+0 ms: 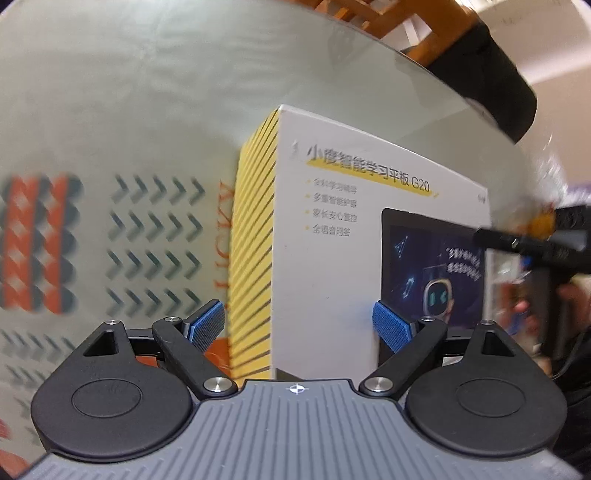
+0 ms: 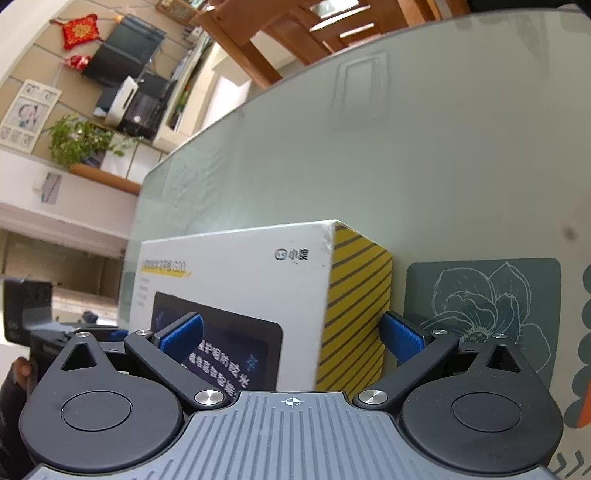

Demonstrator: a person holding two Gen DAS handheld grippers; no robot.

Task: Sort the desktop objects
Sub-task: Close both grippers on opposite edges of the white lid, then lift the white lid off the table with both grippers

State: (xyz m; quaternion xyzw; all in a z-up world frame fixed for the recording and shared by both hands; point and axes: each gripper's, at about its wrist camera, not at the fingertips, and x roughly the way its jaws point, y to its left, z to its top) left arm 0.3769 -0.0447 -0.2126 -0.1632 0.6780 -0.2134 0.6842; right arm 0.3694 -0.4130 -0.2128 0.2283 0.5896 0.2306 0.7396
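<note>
Surface [image 2: 443,147]: pale green frosted glass, curved far edge. A white tablet box [image 1: 332,258] with yellow-striped sides lies on it over a patterned mat [image 1: 74,243]. Left tongs [image 1: 298,326] wide, blue pads either side of a box corner, contact unclear. Right tongs [image 2: 291,336] wide, straddling the opposite striped corner. Room: wooden chairs [image 2: 295,33] beyond the far edge, potted plant [image 2: 81,140], red knot ornament [image 2: 79,31] on wall.

White box [image 1: 332,266] with yellow, black-striped side; blue pads [image 1: 207,325]
</note>
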